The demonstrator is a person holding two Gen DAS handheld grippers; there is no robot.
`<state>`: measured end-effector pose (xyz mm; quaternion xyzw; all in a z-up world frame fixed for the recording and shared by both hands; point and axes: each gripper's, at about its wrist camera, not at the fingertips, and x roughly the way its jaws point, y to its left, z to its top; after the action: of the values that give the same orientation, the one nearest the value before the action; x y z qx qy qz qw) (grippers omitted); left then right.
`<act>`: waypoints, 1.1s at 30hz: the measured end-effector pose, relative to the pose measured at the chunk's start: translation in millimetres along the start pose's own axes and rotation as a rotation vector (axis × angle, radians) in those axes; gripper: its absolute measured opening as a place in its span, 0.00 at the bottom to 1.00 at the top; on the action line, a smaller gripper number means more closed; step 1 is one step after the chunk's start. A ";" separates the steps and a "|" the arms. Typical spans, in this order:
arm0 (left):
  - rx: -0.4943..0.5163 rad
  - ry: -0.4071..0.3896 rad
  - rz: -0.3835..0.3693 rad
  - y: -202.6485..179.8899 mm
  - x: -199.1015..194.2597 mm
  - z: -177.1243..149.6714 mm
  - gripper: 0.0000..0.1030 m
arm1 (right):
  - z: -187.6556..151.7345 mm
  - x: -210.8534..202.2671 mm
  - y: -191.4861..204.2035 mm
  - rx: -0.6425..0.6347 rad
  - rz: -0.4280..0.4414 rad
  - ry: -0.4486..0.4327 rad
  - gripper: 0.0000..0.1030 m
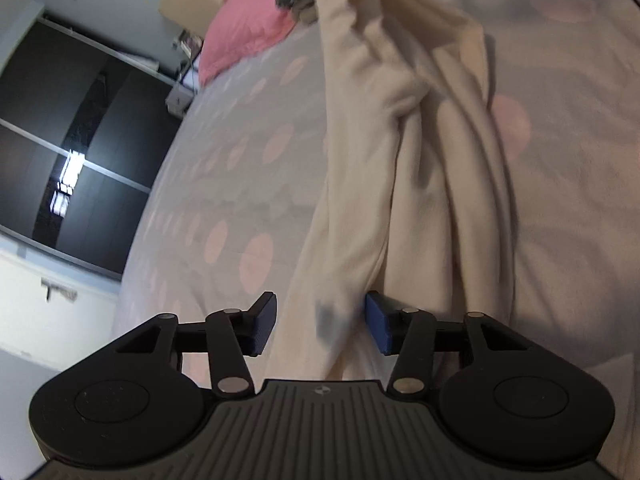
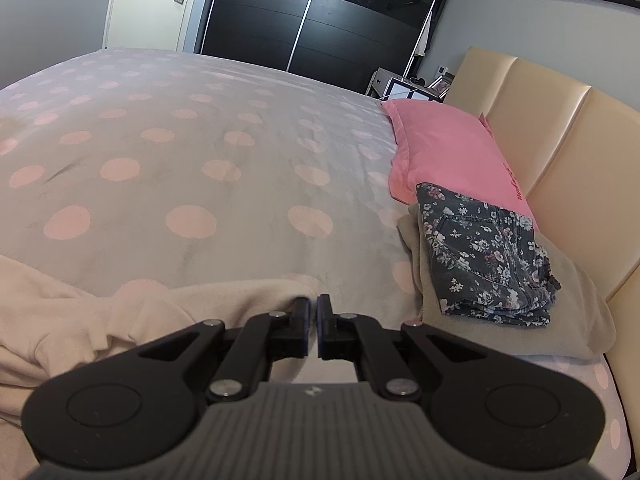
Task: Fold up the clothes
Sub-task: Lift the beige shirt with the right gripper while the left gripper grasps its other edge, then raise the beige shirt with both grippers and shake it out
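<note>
Black jaws of the left gripper stand wide apart, a fold of the cream garment running between them across the polka-dot bedspread. At the right gripper, the jaws are pinched nearly together on the garment's edge. Folded floral jeans top a beige garment beside a pink pillow, whose red lettering is too small to read.
</note>
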<state>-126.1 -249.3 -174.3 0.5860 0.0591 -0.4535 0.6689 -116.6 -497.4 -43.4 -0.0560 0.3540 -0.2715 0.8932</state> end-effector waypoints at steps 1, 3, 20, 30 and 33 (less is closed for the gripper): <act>0.020 -0.022 0.009 -5.7 -0.7 3.3 0.46 | -0.5 0.3 0.8 -0.005 -0.004 -0.001 0.04; 0.045 -0.033 0.038 -16.6 2.8 7.6 0.42 | -0.7 0.5 0.7 -0.007 -0.004 -0.001 0.04; -0.879 -0.056 0.138 182.0 -68.4 -2.1 0.06 | 5.8 -41.7 -2.8 0.041 0.079 -0.132 0.03; -1.008 -0.371 0.399 303.9 -246.0 11.7 0.06 | 91.8 -194.3 -15.8 0.149 0.007 -0.564 0.03; -1.042 -0.470 0.460 320.8 -305.7 9.1 0.06 | 105.8 -256.5 -19.3 0.154 -0.040 -0.721 0.03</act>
<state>-91.2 -124.1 249.4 0.0641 -0.0042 -0.3262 0.9431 -209.5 -388.9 195.3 -0.0877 -0.0060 -0.2776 0.9567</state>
